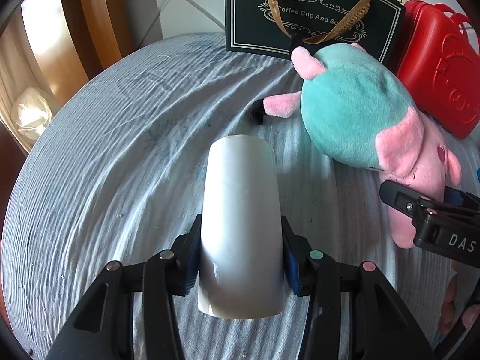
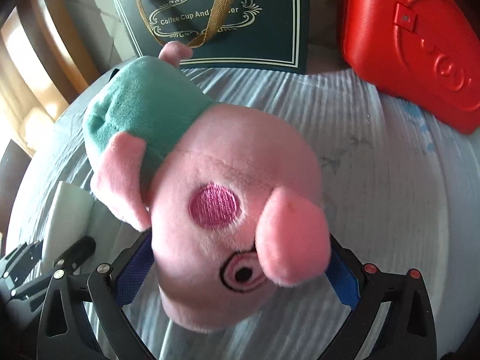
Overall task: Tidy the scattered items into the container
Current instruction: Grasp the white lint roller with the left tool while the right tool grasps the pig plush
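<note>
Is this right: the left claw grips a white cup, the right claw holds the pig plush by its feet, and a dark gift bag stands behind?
Not the feet. The right wrist view shows the right claw closed on the pig plush at its head. The left claw grips the white cup, and the gift bag stands behind.

My left wrist camera looks forward toward the dark green gift bag (image 1: 312,15), fairly far off. My right wrist camera faces that same bag (image 2: 216,18) from closer. Both views share the red case (image 1: 438,69) beside it.
</note>
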The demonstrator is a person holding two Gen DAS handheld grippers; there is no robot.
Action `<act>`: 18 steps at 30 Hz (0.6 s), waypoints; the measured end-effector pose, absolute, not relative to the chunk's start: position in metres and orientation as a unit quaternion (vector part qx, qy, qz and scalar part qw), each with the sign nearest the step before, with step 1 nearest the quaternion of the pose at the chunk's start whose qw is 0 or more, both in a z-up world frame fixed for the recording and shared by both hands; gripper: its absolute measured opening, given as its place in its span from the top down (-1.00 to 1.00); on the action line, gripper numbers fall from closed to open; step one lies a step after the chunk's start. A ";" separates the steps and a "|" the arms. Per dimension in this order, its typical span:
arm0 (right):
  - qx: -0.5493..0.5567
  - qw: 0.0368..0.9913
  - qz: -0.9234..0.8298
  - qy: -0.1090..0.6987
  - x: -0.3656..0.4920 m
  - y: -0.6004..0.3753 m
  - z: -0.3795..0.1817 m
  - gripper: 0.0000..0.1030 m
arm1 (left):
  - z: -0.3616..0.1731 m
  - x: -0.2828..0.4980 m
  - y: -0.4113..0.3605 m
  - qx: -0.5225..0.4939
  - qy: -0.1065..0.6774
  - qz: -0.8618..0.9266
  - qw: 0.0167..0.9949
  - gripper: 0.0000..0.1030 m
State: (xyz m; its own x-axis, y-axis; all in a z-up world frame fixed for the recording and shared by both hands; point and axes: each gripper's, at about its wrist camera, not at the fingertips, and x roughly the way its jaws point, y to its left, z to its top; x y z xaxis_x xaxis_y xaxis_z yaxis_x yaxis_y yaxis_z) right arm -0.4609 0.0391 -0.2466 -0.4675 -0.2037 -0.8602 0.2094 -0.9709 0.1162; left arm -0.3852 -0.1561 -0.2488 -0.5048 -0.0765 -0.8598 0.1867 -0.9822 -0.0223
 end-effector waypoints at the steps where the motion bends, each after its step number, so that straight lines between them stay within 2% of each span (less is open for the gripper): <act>1: 0.497 0.118 -0.860 0.006 -0.461 0.037 -0.247 -0.99 | -0.249 -0.386 -0.156 0.490 0.057 -0.867 0.077 0.12; 4: 0.495 0.107 -0.862 0.012 -0.465 0.033 -0.253 -0.95 | -0.250 -0.391 -0.154 0.482 0.055 -0.871 0.079 0.12; 5: 0.487 0.098 -0.868 0.016 -0.463 0.035 -0.252 -0.67 | -0.251 -0.392 -0.153 0.481 0.054 -0.872 0.078 0.12; 6: 0.483 0.096 -0.870 0.015 -0.463 0.039 -0.251 -0.48 | -0.250 -0.394 -0.152 0.480 0.054 -0.872 0.077 0.12; 13: 0.469 0.096 -0.878 -0.015 -0.449 0.047 -0.240 -0.33 | -0.246 -0.395 -0.146 0.477 0.052 -0.874 0.073 0.13; 18: 0.451 0.098 -0.887 -0.025 -0.433 0.054 -0.219 -0.31 | -0.218 -0.381 -0.142 0.457 0.046 -0.885 0.076 0.13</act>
